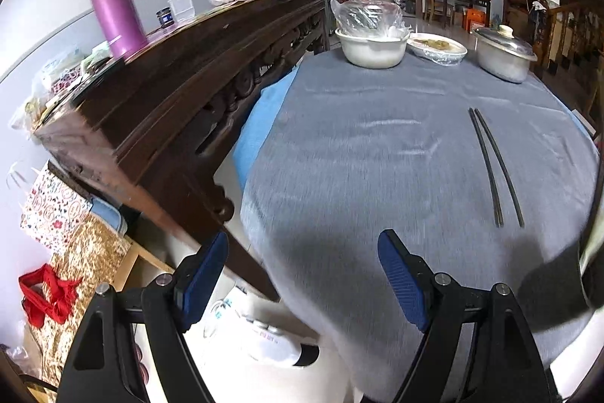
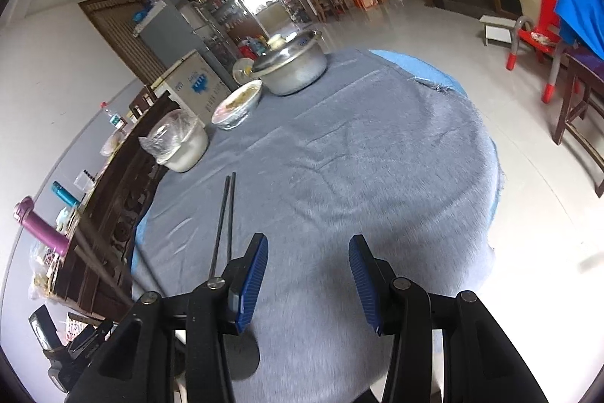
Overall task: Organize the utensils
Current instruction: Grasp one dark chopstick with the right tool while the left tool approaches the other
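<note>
Blue-padded, the left gripper point(image 1: 302, 274) hangs over the near edge of the grey-clothed table point(image 1: 377, 146), angled downward, jaws wide with nothing between them. The right gripper point(image 2: 307, 274) tilts down likewise, jaws partly apart and empty. A pair of dark chopsticks point(image 1: 494, 165) lies side by side on the cloth, just beside the right gripper's left finger. Farther back stand a white bowl point(image 1: 370, 50), a covered dish point(image 1: 438, 48) and a lidded metal pot point(image 1: 504, 57); a dark wooden sideboard point(image 1: 181, 78) flanks the table.
</note>
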